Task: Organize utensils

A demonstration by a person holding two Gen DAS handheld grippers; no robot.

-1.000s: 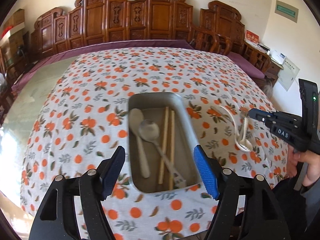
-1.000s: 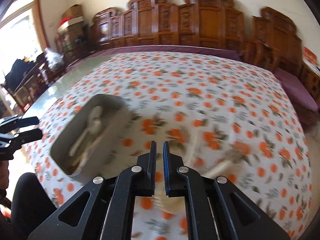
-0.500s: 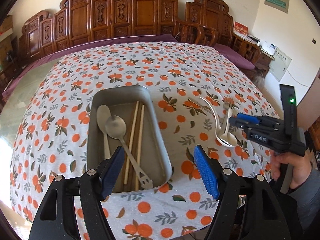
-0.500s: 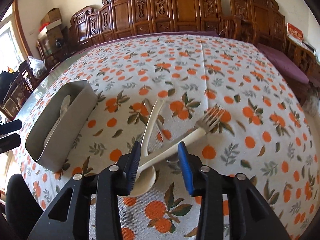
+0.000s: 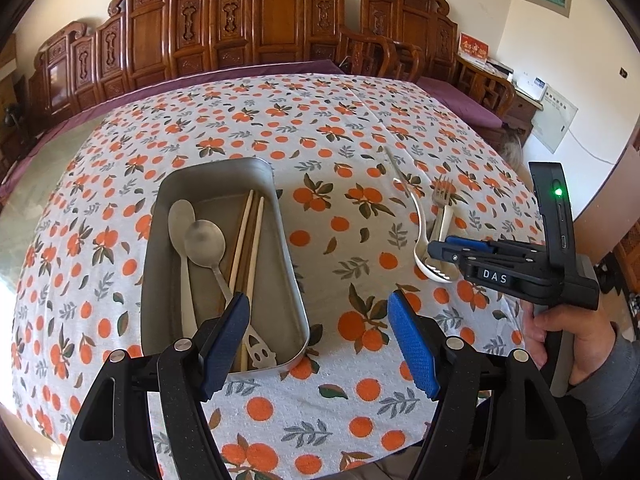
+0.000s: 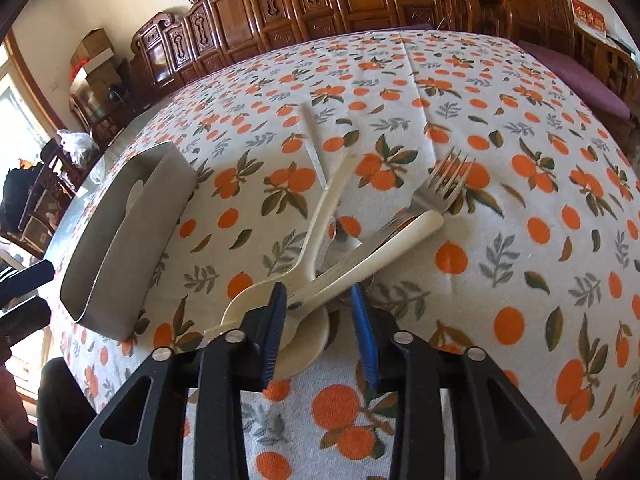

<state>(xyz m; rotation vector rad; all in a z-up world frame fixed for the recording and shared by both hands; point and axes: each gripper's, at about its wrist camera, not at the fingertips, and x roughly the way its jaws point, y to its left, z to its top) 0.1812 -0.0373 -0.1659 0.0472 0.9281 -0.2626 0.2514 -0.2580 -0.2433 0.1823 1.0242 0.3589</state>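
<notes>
A metal tray (image 5: 288,280) on the flowered tablecloth holds a white spoon (image 5: 182,240), a metal spoon (image 5: 206,246) and wooden chopsticks (image 5: 250,240). My left gripper (image 5: 320,340) is open and empty above the tray's near end. To the right lies a pile: a white spoon (image 6: 320,216), a cream-handled fork (image 6: 400,240) and more metal cutlery beneath. My right gripper (image 6: 320,316) is open and low, its fingers on either side of the fork handle near the spoon bowl. The tray (image 6: 120,248) lies to its left. The right gripper also shows in the left wrist view (image 5: 440,248).
Carved wooden chairs (image 5: 260,40) line the far side of the table. A purple cloth (image 5: 460,100) covers the table's far and right edges. The tablecloth's near edge (image 5: 320,460) lies just below the left gripper. Boxes and furniture (image 6: 92,64) stand at the far left.
My right gripper has opened and dropped down to the pile, its fingers now around the fork handle. The left gripper has drifted right, staying open above the tray.
</notes>
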